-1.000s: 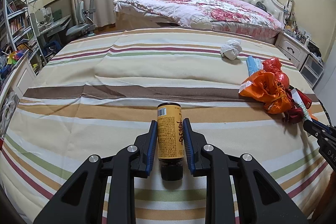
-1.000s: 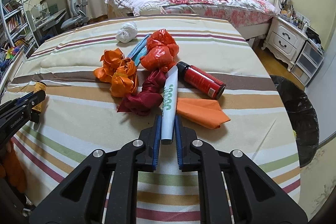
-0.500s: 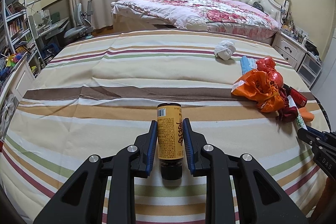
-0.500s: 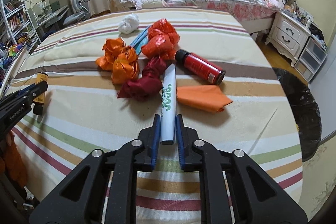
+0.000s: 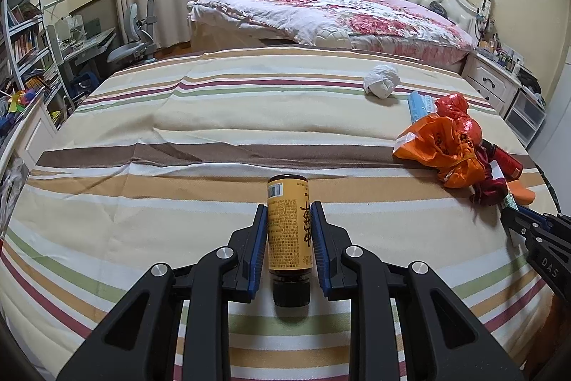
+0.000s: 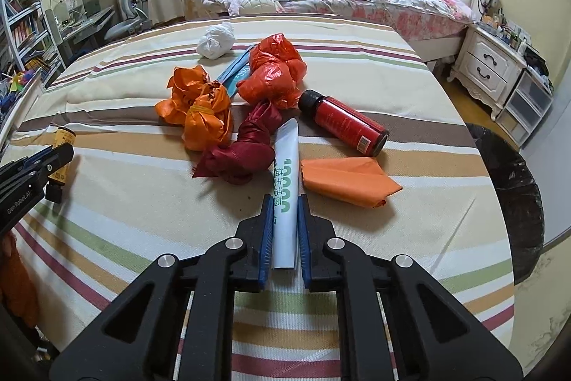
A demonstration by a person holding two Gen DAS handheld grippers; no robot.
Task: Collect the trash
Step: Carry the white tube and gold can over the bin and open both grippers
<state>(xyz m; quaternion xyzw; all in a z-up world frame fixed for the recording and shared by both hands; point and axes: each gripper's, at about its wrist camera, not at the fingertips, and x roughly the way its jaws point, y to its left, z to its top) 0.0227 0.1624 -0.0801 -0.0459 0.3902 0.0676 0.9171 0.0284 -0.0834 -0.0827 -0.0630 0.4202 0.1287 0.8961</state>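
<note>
My left gripper (image 5: pixel 288 213) is shut on a yellow bottle (image 5: pixel 288 224) with a black cap, held above the striped cloth. My right gripper (image 6: pixel 285 204) is shut on a white tube with green print (image 6: pixel 285 177), lifted over the cloth. On the cloth lie orange bags (image 6: pixel 200 106), a red-orange bag (image 6: pixel 273 72), a dark red bag (image 6: pixel 242 149), a red bottle (image 6: pixel 344 122), a folded orange paper (image 6: pixel 346 179), a white crumpled wad (image 6: pixel 216 40) and a blue packet (image 6: pixel 233 72). The left gripper with its bottle shows at the right wrist view's left edge (image 6: pixel 53 163).
A black-lined trash bin (image 6: pixel 506 195) stands on the floor right of the striped table (image 5: pixel 178 131). A bed with a floral quilt (image 5: pixel 321 13) is behind. A white nightstand (image 6: pixel 492 66) is at the right, shelves and a desk chair (image 5: pixel 132 41) at the left.
Both grippers have risen and drawn back a little with their loads; the right gripper's tube has lifted off the pile. The trash on the cloth has not moved.
</note>
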